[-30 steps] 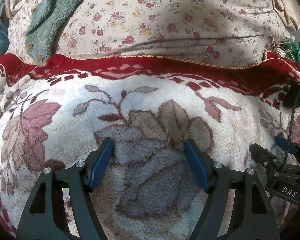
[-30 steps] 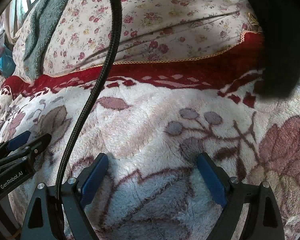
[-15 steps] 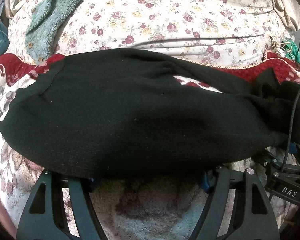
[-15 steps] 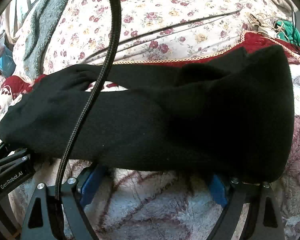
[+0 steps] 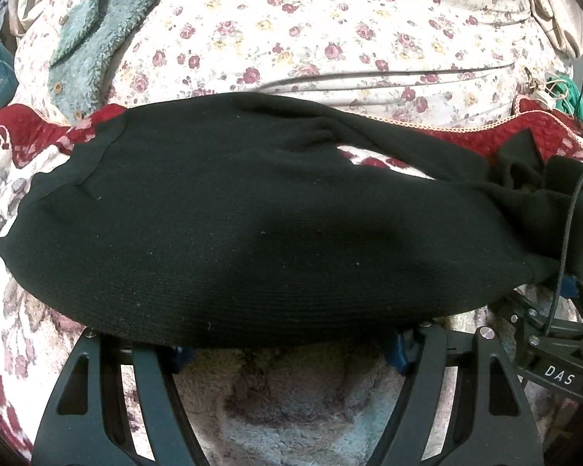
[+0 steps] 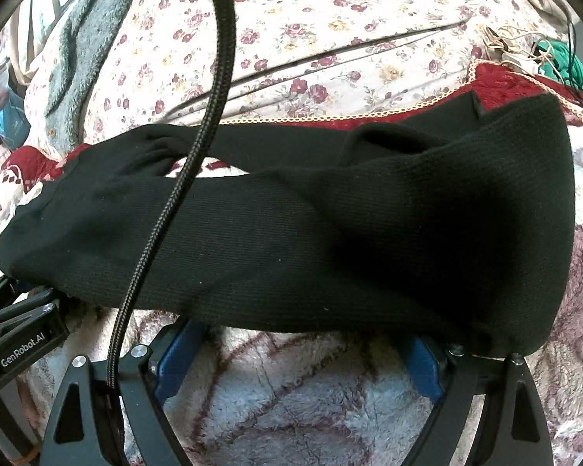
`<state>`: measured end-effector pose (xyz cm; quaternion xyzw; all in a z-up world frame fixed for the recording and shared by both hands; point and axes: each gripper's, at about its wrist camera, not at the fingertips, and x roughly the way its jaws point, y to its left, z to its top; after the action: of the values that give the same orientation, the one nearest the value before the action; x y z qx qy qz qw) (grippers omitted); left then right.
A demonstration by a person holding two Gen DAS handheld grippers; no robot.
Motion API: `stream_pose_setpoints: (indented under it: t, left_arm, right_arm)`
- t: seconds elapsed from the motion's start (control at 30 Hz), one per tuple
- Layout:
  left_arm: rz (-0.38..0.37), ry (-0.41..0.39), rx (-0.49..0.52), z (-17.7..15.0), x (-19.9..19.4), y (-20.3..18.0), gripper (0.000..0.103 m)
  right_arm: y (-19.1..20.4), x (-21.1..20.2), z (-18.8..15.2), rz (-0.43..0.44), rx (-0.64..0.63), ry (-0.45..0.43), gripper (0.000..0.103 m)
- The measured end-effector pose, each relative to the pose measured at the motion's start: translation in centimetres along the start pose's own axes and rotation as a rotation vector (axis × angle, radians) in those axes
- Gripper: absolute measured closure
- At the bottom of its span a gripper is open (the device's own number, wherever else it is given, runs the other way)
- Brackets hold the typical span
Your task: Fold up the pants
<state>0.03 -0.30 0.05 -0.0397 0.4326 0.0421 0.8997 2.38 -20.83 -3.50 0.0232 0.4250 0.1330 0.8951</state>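
Fingers (image 5: 398,353) of left gripper (image 5: 287,353) spread wide, tips hidden under near edge of pants (image 5: 252,213); nothing gripped. Right gripper (image 6: 299,349) likewise wide, blue fingers (image 6: 175,353) tucked under hem, empty. Pants lie lengthwise across middle of both frames on fleece blanket (image 5: 291,407), one leg bunched at right edge of left view. Cable (image 6: 198,155) crosses left of right view. Flowered sheet (image 5: 330,39) beyond, upper frame. Judged step: start, garment unfolded. Next: smooth flat, pinch edges.

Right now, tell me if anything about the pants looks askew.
Yes. The pants lie bunched: the legs split, with blanket showing through the gap, and the right end is crumpled. The near edge covers both grippers' fingertips.
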Motion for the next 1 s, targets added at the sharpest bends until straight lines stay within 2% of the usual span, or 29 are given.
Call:
stream_pose_setpoints:
  t: [0.17,0.27,0.37,0.5,0.6,0.7,0.87,1.0]
  left_arm:
    - [-0.055,0.028,0.028,-0.1,-0.6,0.7,0.029]
    - [-0.035,0.02,0.068,-0.6,-1.9,0.5,0.029]
    - [-0.035,-0.023,0.093,-1.3,-3.7,1.0,0.029]
    - [-0.068,-0.013,0.04,-1.6,-5.2,3.3,0.029]
    - [-0.05,-0.054,-0.018,-1.6,-6.8,5.2,0.029]
    - [-0.009,-0.093,-0.025,-1.6,-8.3,6.3,0.029]
    - [0.006,-0.099,-0.042,-1.9,-9.0,7.7,0.029]
    - [0.011,-0.08,-0.061,-2.2,-8.5,8.7,0.029]
  right_arm:
    - [0.1,0.0,0.2,-0.012,-0.004,0.003,0.012]
    - [0.1,0.1,0.5,-0.004,-0.007,0.028,0.012]
    - [0.0,-1.1,0.1,0.029,-0.019,0.01,0.024]
    - [-0.2,-4.0,-1.0,0.124,0.053,-0.042,0.025]
    - [1.1,-6.2,-1.7,0.116,0.009,-0.111,0.025]
    - [2.5,-7.9,-2.0,0.12,-0.013,-0.155,0.025]
    - [3.8,-8.8,-2.6,0.167,0.008,-0.176,0.025]
    - [4.4,-8.0,-2.9,0.162,0.008,-0.131,0.025]
